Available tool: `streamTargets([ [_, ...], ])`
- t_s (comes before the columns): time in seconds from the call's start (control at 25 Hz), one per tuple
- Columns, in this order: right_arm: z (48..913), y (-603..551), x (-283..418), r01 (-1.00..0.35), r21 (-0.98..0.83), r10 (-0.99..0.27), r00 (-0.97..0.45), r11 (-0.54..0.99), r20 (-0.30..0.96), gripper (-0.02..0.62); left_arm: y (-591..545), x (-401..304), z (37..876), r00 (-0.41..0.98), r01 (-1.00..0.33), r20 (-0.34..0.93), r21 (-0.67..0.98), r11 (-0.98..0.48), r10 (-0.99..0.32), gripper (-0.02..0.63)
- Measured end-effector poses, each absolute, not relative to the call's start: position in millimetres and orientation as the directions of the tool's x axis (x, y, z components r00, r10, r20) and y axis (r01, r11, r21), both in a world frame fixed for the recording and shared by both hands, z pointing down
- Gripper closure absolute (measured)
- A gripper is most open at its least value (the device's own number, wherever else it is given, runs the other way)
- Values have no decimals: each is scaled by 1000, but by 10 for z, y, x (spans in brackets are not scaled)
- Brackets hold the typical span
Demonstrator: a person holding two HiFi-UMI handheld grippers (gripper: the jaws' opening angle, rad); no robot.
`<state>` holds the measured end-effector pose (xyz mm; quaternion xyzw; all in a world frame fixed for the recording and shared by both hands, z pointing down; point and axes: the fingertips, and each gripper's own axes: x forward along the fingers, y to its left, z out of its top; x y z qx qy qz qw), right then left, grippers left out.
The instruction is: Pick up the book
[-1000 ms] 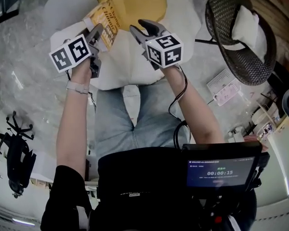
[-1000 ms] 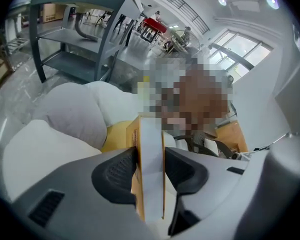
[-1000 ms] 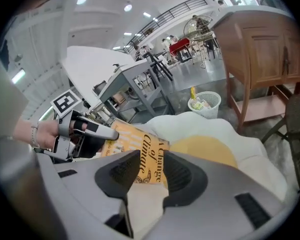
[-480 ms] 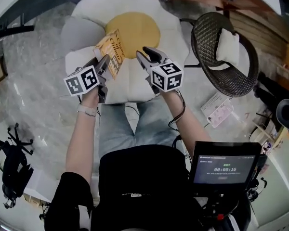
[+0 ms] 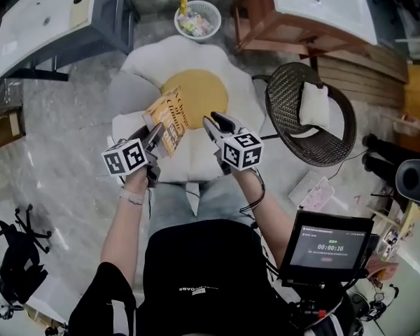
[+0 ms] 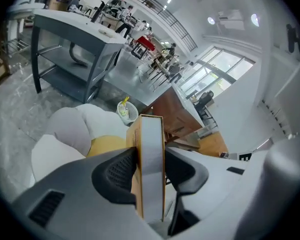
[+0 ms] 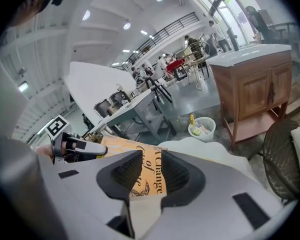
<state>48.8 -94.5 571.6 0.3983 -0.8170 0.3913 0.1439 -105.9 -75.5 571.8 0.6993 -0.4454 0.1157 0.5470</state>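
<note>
1. Orange book (image 5: 169, 120) is up in the air, over the left edge of the white cushion's (image 5: 217, 61) yellow middle.
2. My left gripper (image 5: 154, 135) squeezes its lower end, one jaw on each cover.
3. My right gripper (image 5: 215, 123) is near it, its jaws closing on nothing.
</note>
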Motion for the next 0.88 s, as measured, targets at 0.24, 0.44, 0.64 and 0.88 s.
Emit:
streamTargets([
  [0.24, 5117, -910, 562, -763, -531, -577, -635, 368, 513, 462, -699, -1046, 5071, 582, -740, 608, 671, -42, -539, 430],
  [0.44, 4654, -934, 578, -758, -536, -611, -634, 371, 474, 462, -748, -986, 4540, 600, -717, 554, 692, -81, -576, 430],
  [0.64, 4376, -890, 597, -761, -514, -630, -632, 395, 451, 462, -690, -966, 4120, 613, -702, 508, 701, -123, -605, 430],
  [0.88, 3954, -860, 652, -758, -517, -663, -627, 397, 410, 462, -601, -959, 3708, 616, -694, 478, 705, -144, -626, 431],
])
